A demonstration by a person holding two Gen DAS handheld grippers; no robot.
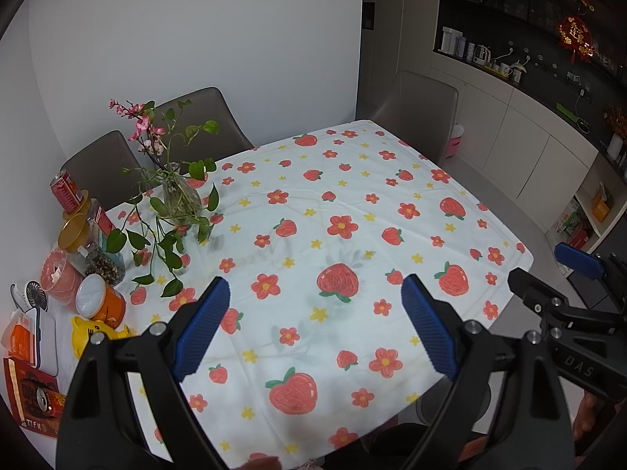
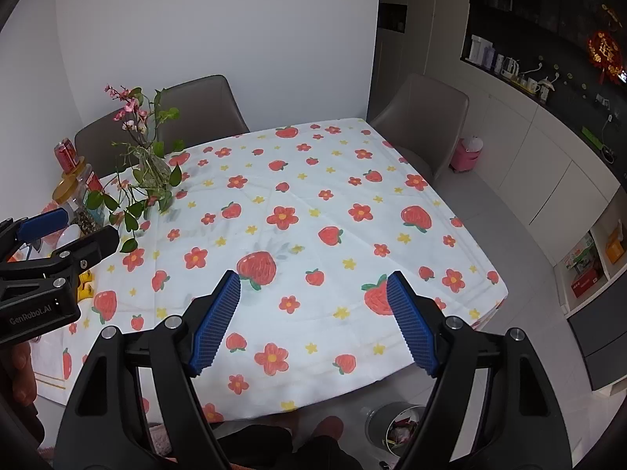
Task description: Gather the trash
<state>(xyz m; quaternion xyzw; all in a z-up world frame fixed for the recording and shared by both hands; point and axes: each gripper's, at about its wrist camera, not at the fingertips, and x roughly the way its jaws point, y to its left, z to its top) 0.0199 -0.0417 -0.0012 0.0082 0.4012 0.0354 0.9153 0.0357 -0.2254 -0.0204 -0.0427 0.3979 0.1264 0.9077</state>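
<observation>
My left gripper (image 1: 315, 291) is open and empty above the near part of a table with a strawberry and flower cloth (image 1: 352, 203). My right gripper (image 2: 313, 288) is open and empty above the same cloth (image 2: 313, 180), near its front edge. A round grey bin (image 2: 395, 423) holding scraps stands on the floor below the table's front right corner. The right gripper shows at the right edge of the left wrist view (image 1: 548, 270), and the left gripper at the left edge of the right wrist view (image 2: 74, 231). No loose trash shows on the cloth.
At the table's left side stand a glass vase with a leafy plant (image 1: 178, 196), a red can (image 1: 66, 192), jars (image 1: 88, 231), an orange tub (image 1: 102, 301), a yellow toy (image 1: 94, 333) and red packets (image 1: 31, 391). Grey chairs (image 1: 415, 109) ring the table. A pink bin (image 2: 466, 154) stands by the cabinets.
</observation>
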